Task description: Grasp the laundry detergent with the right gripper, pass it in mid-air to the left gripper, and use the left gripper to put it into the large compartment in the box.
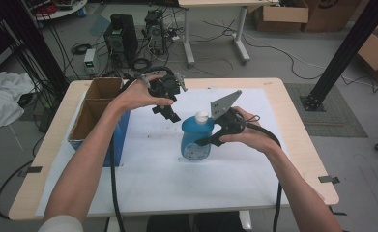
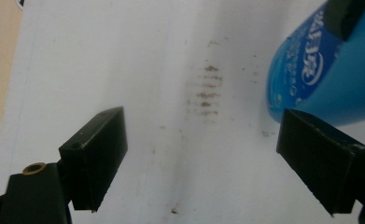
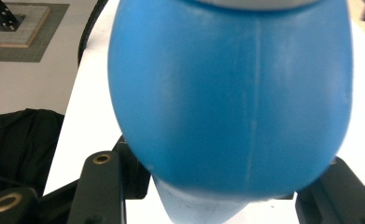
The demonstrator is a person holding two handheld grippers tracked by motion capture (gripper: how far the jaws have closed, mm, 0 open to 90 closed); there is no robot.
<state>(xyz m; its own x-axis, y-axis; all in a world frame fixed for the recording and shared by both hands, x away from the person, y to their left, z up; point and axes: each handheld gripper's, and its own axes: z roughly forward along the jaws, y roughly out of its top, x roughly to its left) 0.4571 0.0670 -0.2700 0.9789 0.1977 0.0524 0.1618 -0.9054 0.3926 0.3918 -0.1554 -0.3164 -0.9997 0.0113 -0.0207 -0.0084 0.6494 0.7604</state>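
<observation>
Bottle: we see a blue bottle (image 1: 195,140) with a white cap (image 1: 202,116), upright or nearly so, over the middle of the white sheet (image 1: 148,179) that covers the counter (image 1: 293,121). From the high view we cannot tell whether its base touches the sheet or hangs just above it.

Long axis: we read it as running roughly vertical, cap on top, printed label low on the side facing the person.

Right gripper: our right gripper (image 1: 214,136) comes in from the bottle's right and is clamped across its body. In the right gripper view the blue body (image 3: 229,98) bulges between the two black jaws, which press it from either side.

Left gripper: our left gripper (image 1: 167,102) hangs up and to the left of the cap, apart from the bottle. In the left gripper view its jaws stand wide with nothing between them, and the bottle (image 2: 329,79) lies ahead and off to the right of that gap.

Nearer hand: the right one has the bottle. The left is close to the cap but not touching.

Key relation: we judge that any move on the cap turns on the left gripper closing the gap toward the top of the bottle while the right holds the axis steady.

Surroundings: an open cardboard box (image 1: 95,108) sits at the counter's left edge, well apart from the bottle.
</observation>
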